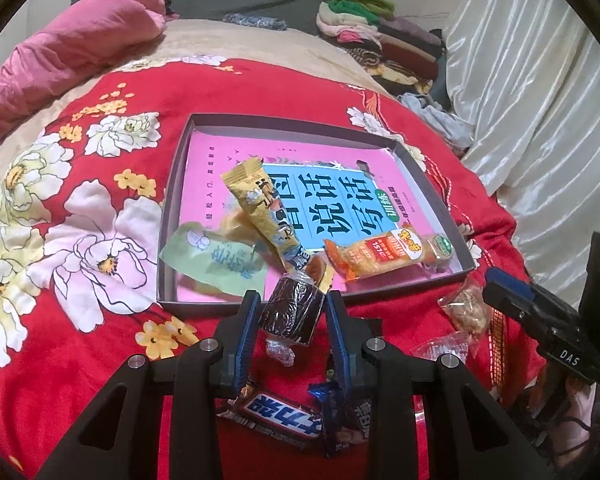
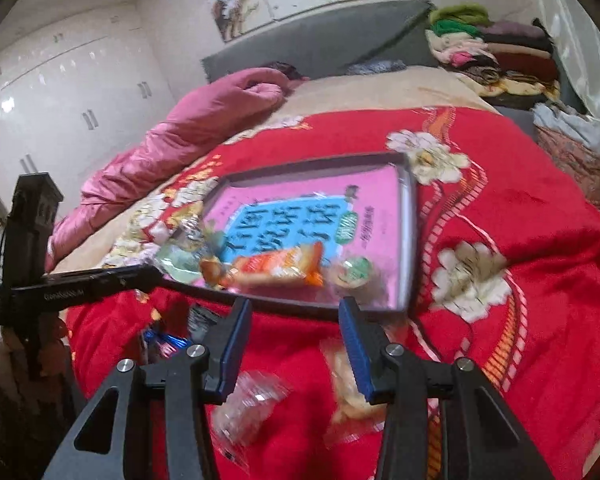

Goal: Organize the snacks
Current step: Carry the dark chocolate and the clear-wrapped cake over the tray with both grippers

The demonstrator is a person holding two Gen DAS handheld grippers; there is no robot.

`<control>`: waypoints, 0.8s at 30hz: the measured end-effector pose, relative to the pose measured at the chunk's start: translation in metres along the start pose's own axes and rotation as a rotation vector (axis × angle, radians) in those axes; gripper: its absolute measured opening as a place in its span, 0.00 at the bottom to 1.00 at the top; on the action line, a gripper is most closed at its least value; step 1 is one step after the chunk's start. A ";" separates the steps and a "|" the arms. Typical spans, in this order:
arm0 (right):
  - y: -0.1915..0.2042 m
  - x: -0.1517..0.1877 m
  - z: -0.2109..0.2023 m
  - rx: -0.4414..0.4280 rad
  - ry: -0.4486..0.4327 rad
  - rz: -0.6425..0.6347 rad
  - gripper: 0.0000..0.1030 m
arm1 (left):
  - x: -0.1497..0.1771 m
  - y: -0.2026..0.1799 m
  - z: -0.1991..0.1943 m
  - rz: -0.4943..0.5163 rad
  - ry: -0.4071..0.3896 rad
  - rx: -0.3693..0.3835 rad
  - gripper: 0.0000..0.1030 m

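The box [image 1: 172, 200] lay on the bed, straight ahead of the left tool [image 1: 292, 314], which pinched a dark cake [image 1: 292, 312] just short of the box's near wall. The right tool [image 2: 296, 344], nearer the wrapped snacks [image 2: 352, 392] before that wall, hung spread and empty.

Bare pink floor [image 1: 236, 148] behind box's [image 1: 288, 121] snack cluster [image 1: 260, 216].

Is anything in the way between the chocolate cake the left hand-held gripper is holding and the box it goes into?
Nothing visible blocks it. The left hand-held gripper holds the wrapped chocolate cake right at the near wall of the box. Just past that wall lie the green packet and the yellow stick pack.
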State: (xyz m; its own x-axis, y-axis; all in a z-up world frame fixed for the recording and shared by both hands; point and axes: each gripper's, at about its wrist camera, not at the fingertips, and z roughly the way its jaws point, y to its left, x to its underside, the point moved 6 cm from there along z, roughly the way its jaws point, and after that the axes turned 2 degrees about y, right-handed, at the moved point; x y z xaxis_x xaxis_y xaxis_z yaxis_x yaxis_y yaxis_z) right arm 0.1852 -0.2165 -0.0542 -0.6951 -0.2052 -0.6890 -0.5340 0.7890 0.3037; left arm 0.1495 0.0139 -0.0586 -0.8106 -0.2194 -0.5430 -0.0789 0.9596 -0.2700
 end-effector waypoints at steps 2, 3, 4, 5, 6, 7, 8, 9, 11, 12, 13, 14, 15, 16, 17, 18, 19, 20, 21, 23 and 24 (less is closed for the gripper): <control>-0.008 0.007 -0.002 0.024 0.021 0.026 0.49 | 0.000 0.001 0.000 -0.004 0.000 0.004 0.33; -0.012 0.009 -0.003 0.046 0.026 0.031 0.54 | 0.000 0.001 0.000 -0.005 0.000 0.006 0.33; -0.016 0.012 -0.003 0.069 0.034 0.032 0.57 | 0.000 0.001 0.001 -0.005 0.001 0.008 0.33; -0.020 0.015 -0.003 0.095 0.044 0.029 0.57 | 0.000 0.001 0.001 -0.006 0.001 0.009 0.33; -0.022 0.017 -0.003 0.106 0.052 0.026 0.57 | 0.000 0.002 0.002 -0.009 0.002 0.012 0.33; -0.024 0.021 -0.001 0.117 0.068 0.021 0.57 | 0.000 0.002 0.002 -0.010 0.003 0.014 0.33; -0.025 0.025 0.002 0.132 0.087 0.016 0.57 | 0.000 0.002 0.003 -0.011 0.005 0.013 0.33; -0.026 0.029 0.005 0.147 0.109 0.005 0.57 | 0.000 0.002 0.003 -0.012 0.006 0.014 0.33; -0.027 0.034 0.012 0.170 0.142 -0.019 0.57 | -0.001 0.003 0.004 -0.018 0.007 0.017 0.33; -0.025 0.036 0.015 0.177 0.154 -0.034 0.57 | -0.001 0.003 0.004 -0.019 0.008 0.017 0.33; -0.024 0.037 0.017 0.181 0.161 -0.047 0.57 | -0.001 0.004 0.005 -0.021 0.008 0.015 0.33; -0.024 0.038 0.020 0.190 0.167 -0.057 0.57 | -0.001 0.004 0.006 -0.023 0.009 0.015 0.33; -0.024 0.038 0.023 0.197 0.171 -0.069 0.57 | -0.002 0.005 0.006 -0.027 0.010 0.016 0.33; -0.023 0.038 0.026 0.199 0.176 -0.079 0.57 | -0.002 0.006 0.007 -0.030 0.011 0.017 0.33; -0.023 0.038 0.028 0.206 0.180 -0.088 0.57 | -0.002 0.007 0.007 -0.032 0.012 0.016 0.33; -0.023 0.037 0.031 0.210 0.184 -0.101 0.57 | -0.002 0.008 0.008 -0.035 0.013 0.016 0.33; -0.022 0.037 0.035 0.212 0.189 -0.114 0.53 | -0.002 0.009 0.008 -0.038 0.014 0.016 0.33; -0.022 0.036 0.037 0.220 0.191 -0.125 0.50 | -0.002 0.010 0.008 -0.043 0.014 0.017 0.33; -0.023 0.035 0.039 0.223 0.194 -0.129 0.47 | -0.002 0.010 0.009 -0.047 0.016 0.018 0.33; -0.024 0.035 0.040 0.215 0.197 -0.119 0.45 | -0.002 0.012 0.010 -0.053 0.018 0.018 0.33; -0.024 0.033 0.038 0.209 0.194 -0.110 0.44 | -0.002 0.012 0.010 -0.054 0.017 0.017 0.33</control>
State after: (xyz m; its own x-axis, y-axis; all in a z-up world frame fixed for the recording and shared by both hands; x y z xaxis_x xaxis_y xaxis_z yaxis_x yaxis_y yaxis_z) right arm 0.1935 -0.2205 -0.1098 -0.7283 -0.3872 -0.5654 -0.5144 0.8540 0.0780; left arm 0.1556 0.0245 -0.0687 -0.8152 -0.2674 -0.5138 -0.1126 0.9433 -0.3123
